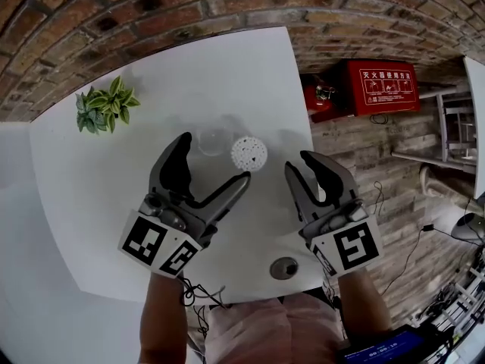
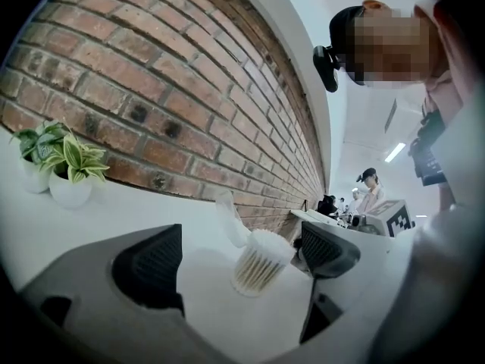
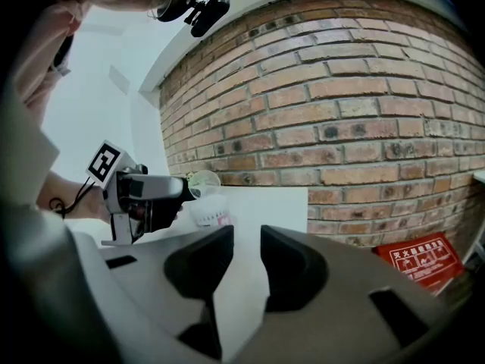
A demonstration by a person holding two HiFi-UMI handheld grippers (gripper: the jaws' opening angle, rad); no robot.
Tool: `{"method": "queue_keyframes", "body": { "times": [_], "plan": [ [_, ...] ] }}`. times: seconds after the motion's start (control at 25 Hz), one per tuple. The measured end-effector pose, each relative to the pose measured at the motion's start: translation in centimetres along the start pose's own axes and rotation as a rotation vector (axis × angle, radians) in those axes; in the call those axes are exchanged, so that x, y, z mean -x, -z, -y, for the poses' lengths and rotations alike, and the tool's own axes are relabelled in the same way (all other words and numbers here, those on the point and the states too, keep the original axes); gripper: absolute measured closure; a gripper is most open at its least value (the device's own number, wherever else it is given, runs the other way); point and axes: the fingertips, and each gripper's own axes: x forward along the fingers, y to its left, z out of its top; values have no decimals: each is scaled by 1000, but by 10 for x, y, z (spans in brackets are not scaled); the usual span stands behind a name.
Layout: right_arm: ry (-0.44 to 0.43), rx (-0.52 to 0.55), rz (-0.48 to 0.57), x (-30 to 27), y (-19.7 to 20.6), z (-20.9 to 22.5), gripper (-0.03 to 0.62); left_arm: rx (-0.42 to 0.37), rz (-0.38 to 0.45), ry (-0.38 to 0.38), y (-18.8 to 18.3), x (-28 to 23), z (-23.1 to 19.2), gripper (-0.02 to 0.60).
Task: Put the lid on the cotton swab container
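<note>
On table (image 1: 106, 203), cotton swab container (image 1: 248, 153) upright, mouth up, left gripper (image 1: 215, 158) wide open, right gripper (image 1: 300, 162) barely, both empty

White counter (image 1: 227, 74) against brick wall (image 1: 151, 6); potted plant (image 1: 104, 106) left of left tool (image 1: 214, 158), red fire box (image 1: 379, 87) beyond right tool (image 1: 301, 163).

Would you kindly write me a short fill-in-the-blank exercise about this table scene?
1. The container stands on the table without its ____.
2. The left gripper has its jaws wide ____.
3. The right gripper holds ____.
4. The plant stands near a ____ wall.
Missing words: lid; open; nothing; brick.
</note>
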Motion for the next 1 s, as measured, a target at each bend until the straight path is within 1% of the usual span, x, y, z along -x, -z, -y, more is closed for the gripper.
{"method": "queue_keyframes", "body": {
  "times": [0.12, 0.24, 0.32, 0.52, 0.72, 0.8, 0.92, 1.0],
  "plan": [
    [-1, 3, 1, 1, 0, -1, 479, 21, 1, 11, 3, -5, 1, 80],
    [-5, 5, -3, 3, 2, -3, 479, 57, 33, 39, -1, -8, 6, 80],
    [-5, 5, -3, 4, 2, -3, 479, 49, 50, 62, -5, -10, 12, 81],
    [-1, 10, 6, 7, 0, -3, 479, -44, 71, 115, -18, -11, 31, 81],
    [6, 2, 10, 9, -4, -4, 479, -153, 54, 171, -22, -11, 51, 81],
    [9, 0, 14, 10, -6, -3, 479, -195, 30, 188, -21, -11, 59, 81],
    [16, 7, 27, 11, -8, 1, 479, -230, -36, 204, -14, -12, 70, 81],
    [21, 3, 32, 10, -11, 4, 479, -261, -56, 212, -12, -12, 75, 81]
  ]
}}
